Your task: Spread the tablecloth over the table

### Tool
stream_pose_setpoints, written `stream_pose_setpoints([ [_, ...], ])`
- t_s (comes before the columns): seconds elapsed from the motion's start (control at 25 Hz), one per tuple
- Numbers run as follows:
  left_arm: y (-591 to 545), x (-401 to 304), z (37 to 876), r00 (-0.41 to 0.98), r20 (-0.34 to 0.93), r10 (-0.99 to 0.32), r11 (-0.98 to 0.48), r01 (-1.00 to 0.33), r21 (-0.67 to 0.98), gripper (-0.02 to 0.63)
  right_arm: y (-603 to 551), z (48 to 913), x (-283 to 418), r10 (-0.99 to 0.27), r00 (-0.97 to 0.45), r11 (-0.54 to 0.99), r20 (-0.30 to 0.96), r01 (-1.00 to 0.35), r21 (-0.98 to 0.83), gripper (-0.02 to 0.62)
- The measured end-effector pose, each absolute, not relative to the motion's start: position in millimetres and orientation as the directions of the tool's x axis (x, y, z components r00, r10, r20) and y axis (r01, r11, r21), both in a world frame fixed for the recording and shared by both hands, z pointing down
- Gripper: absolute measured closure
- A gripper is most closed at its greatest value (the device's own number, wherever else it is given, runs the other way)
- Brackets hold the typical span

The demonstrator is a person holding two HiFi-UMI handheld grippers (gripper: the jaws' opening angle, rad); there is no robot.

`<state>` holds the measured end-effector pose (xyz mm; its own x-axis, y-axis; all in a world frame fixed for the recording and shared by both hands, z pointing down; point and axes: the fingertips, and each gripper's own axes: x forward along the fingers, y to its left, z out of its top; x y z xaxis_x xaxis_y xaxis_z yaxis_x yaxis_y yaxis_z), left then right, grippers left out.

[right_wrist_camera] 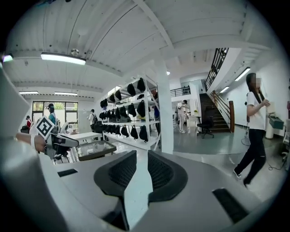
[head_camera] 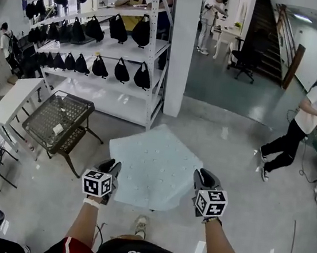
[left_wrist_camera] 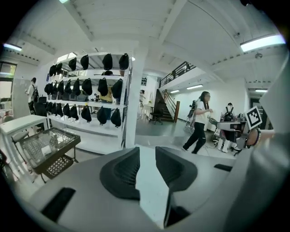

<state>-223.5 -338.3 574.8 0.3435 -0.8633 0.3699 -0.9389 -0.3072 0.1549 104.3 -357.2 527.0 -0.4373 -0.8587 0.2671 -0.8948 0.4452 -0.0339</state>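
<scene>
Wire mesh table (head_camera: pixel 60 117) at left, near a white shelf rack (head_camera: pixel 107 96) hung with black bags (head_camera: pixel 122 71). Pillar (head_camera: pixel 182 45) beside the rack, a person (head_camera: pixel 296 132) walking at far right. Tablecloth (head_camera: pixel 156 166) is held in the air ahead, apart from the table. Both arms reach forward side by side. Left gripper (head_camera: pixel 109 167) and right gripper (head_camera: pixel 202 178) each clamp the cloth's near edge.
</scene>
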Motion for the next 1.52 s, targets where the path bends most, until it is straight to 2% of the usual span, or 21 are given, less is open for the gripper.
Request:
stream_pose_setpoints([
  [0.28,-349.2,-199.0,494.3,0.4,0.236,-0.886,-0.383,-0.916,0.115,0.486,-359.9,477.3,103.4,-0.873,-0.443,0.441,0.203,-0.896,-0.056,0.495],
  [0.44,-346.9,-194.6,441.8,0.405,0.115,-0.907,-0.386,-0.909,0.159,0.492,-355.6,446.6,93.7,-0.869,-0.468,0.466,0.162,-0.883,-0.056,0.497],
  [0.76,-339.2,-188.1,381.1,0.384,-0.016,-0.923,-0.382,-0.911,0.159,0.551,-350.3,402.6,80.7,-0.87,-0.486,0.484,0.085,-0.874,-0.041,0.499],
  [1.0,-331.6,-185.1,376.1,0.346,-0.001,-0.938,-0.344,-0.934,0.098,0.589,-343.8,388.6,85.8,-0.882,-0.47,0.467,0.044,-0.882,-0.063,0.522],
  [1.2,-325.4,-179.9,377.7,0.341,-0.001,-0.94,-0.34,-0.936,0.098,0.589,-338.1,381.6,88.5,-0.888,-0.459,0.458,0.028,-0.888,-0.042,0.568],
  [1.52,-322.8,-181.8,375.2,0.332,-0.033,-0.943,-0.333,-0.942,0.044,0.589,-333.9,374.0,89.2,-0.903,-0.43,0.43,0.0,-0.903,0.005,0.572],
])
